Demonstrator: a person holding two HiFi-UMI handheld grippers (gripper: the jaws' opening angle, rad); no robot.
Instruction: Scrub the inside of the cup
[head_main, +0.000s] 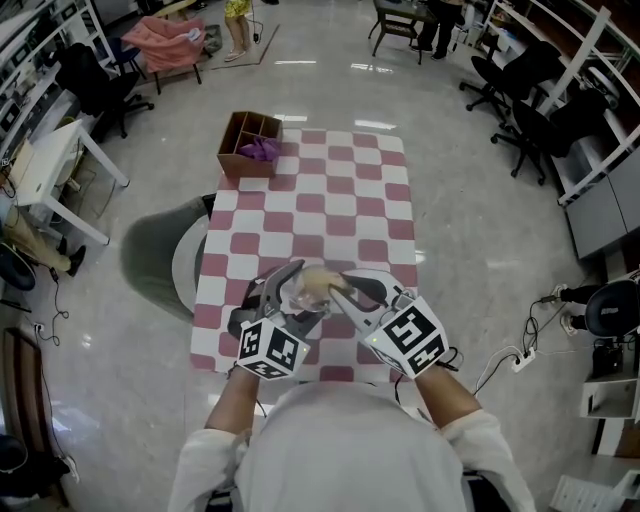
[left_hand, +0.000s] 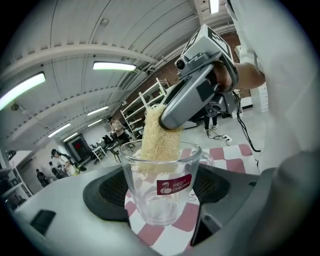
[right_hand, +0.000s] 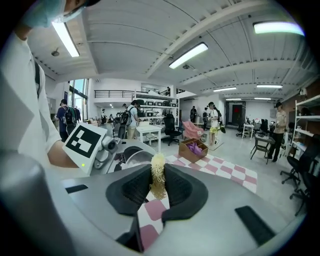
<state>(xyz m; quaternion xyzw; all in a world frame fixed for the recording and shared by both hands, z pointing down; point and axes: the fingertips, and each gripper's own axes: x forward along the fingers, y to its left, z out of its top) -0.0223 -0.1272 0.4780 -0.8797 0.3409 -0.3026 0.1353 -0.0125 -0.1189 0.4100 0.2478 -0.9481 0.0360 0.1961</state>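
My left gripper (left_hand: 162, 192) is shut on a clear glass cup (left_hand: 160, 182) with a red label, held upright above the checkered table (head_main: 340, 200). My right gripper (right_hand: 156, 189) is shut on a beige scrubbing sponge (right_hand: 158, 175). In the left gripper view the sponge (left_hand: 159, 137) hangs down from the right gripper (left_hand: 192, 97) into the cup's mouth, its lower end inside the rim. In the head view both grippers meet over the near edge of the table, left gripper (head_main: 283, 305) and right gripper (head_main: 345, 292), with the cup (head_main: 300, 292) and sponge (head_main: 318, 282) between them.
A brown divided box (head_main: 248, 145) with a purple cloth (head_main: 260, 150) sits at the table's far left corner. A grey round stool (head_main: 165, 262) stands left of the table. Office chairs (head_main: 520, 95) and desks line the room's edges.
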